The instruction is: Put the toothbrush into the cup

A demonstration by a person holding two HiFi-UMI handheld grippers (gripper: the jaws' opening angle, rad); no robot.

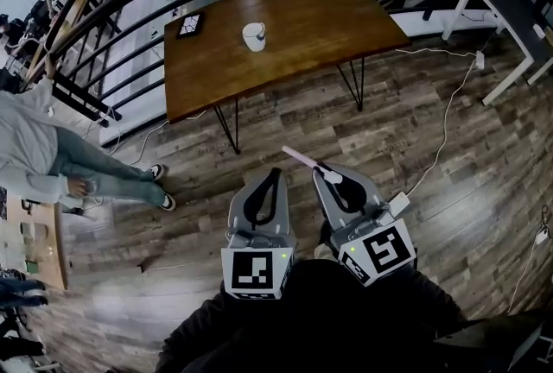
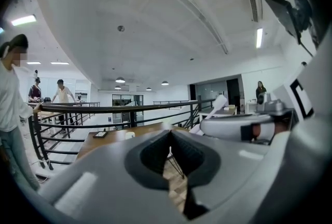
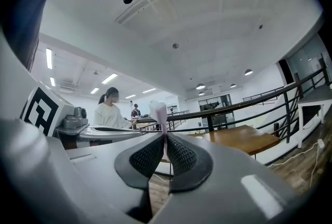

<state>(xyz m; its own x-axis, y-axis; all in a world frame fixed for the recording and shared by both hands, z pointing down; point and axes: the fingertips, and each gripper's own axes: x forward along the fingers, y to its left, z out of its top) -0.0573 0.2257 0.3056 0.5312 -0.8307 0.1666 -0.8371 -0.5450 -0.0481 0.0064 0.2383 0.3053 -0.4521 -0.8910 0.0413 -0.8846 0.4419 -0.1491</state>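
Note:
A white cup (image 1: 253, 35) stands on the brown wooden table (image 1: 328, 17) ahead, well beyond both grippers. My right gripper (image 1: 332, 176) is shut on a pink toothbrush (image 1: 301, 158), which sticks out forward and to the left past the jaws. In the right gripper view the toothbrush (image 3: 158, 112) rises upright from between the pads of the right gripper (image 3: 165, 140). My left gripper (image 1: 276, 174) hangs beside it over the floor, jaws shut with nothing in them. In the left gripper view, past the left gripper (image 2: 170, 136), the cup (image 2: 129, 135) shows small on the table.
A black device (image 1: 190, 24) lies on the table's left end. A dark railing (image 1: 112, 52) curves behind the table. A person (image 1: 52, 160) stands at the left on the wood floor. A white table (image 1: 510, 9) and a white cable (image 1: 445, 125) are at the right.

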